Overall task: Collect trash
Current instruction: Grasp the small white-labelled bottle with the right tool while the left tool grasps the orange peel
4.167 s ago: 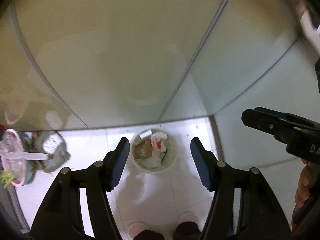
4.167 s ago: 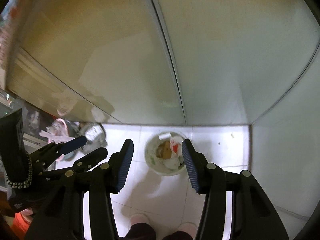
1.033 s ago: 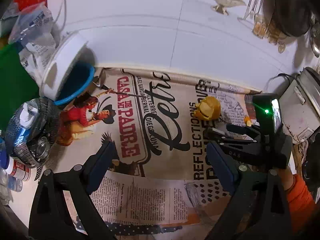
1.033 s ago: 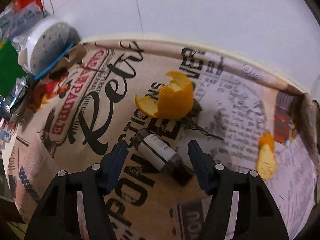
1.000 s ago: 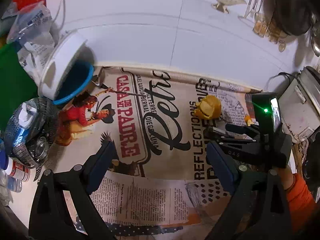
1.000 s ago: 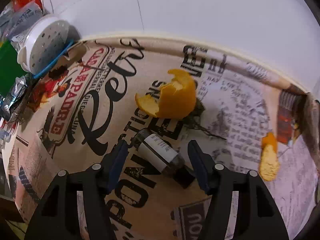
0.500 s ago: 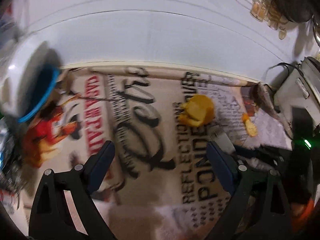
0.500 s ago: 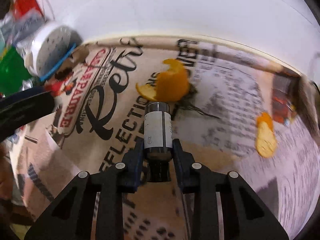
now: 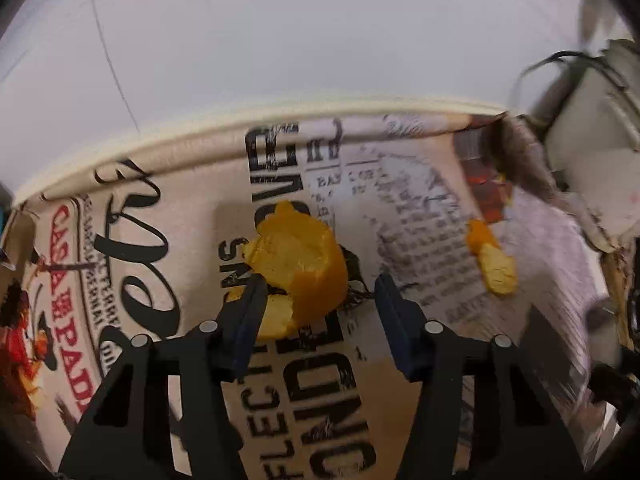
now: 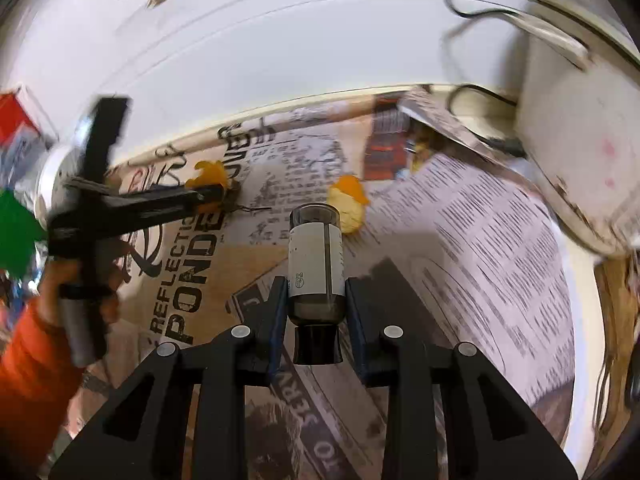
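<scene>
A large orange peel (image 9: 300,264) lies on the newspaper-covered counter (image 9: 168,360). My left gripper (image 9: 318,300) is open with its fingers on either side of the peel, close to it. A smaller peel piece (image 9: 494,260) lies to the right. My right gripper (image 10: 316,292) is shut on a small dark glass bottle (image 10: 316,256) with a white label and black cap, lifted above the paper. In the right wrist view the left gripper (image 10: 208,196) reaches to the large peel (image 10: 210,174), and the small peel (image 10: 350,204) lies just beyond the bottle.
A white tiled wall (image 9: 320,40) backs the counter. A white appliance (image 10: 580,140) with a black cord stands at the right. A white round container (image 10: 52,176) and a green object (image 10: 16,228) sit at the left.
My right gripper closed on the bottle and lifted it, swinging right. My left gripper moved forward and right until its fingers straddle the large orange peel.
</scene>
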